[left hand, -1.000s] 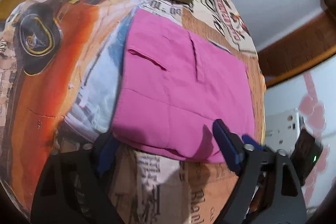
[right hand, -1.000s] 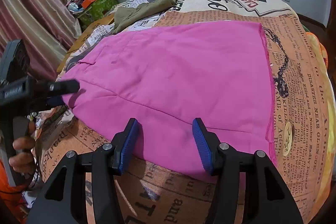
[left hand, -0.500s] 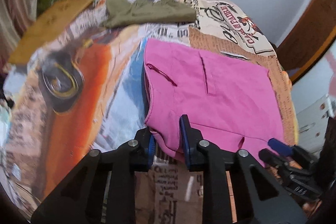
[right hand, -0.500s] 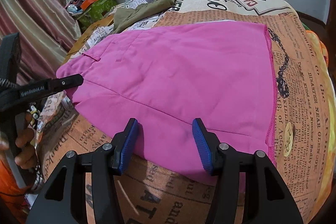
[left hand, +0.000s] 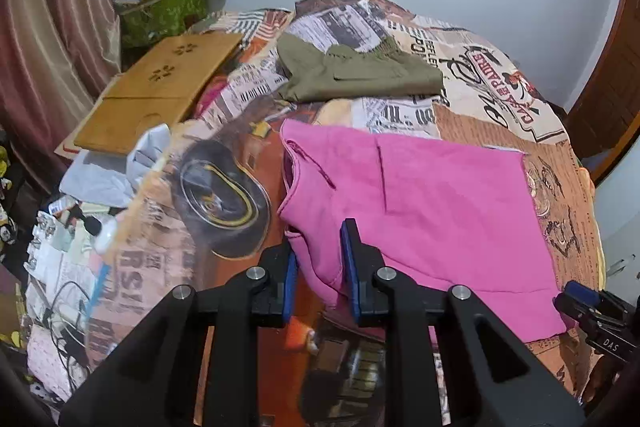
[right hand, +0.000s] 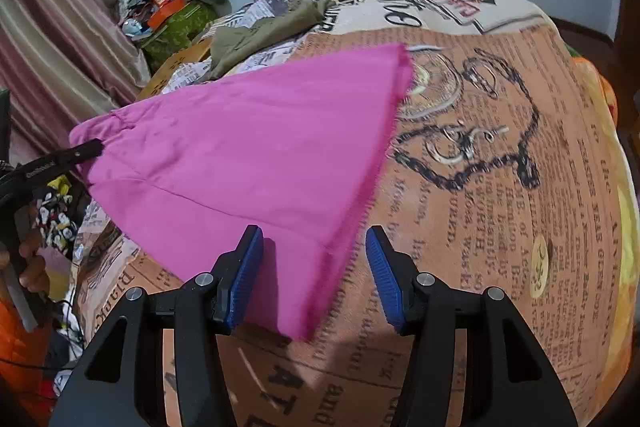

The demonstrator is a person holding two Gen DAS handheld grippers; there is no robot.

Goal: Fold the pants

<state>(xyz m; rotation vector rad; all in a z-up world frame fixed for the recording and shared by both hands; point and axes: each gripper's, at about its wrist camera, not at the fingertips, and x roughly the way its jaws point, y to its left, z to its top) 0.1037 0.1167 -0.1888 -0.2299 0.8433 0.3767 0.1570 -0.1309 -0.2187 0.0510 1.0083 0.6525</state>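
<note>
Left gripper (left hand: 318,267) pinches the pink pants (left hand: 432,211) at their waistband corner on the bed (left hand: 500,87); right gripper (right hand: 315,277) gapes empty over the near hem, legs running rightward between them.

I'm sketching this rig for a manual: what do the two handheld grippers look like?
Both match: the left gripper and the right gripper have matte black angular frames with triangular cutouts, silver round bolt heads at the joints, and two fingers faced with ribbed blue pads. Small white lettering runs along one finger's side.
</note>
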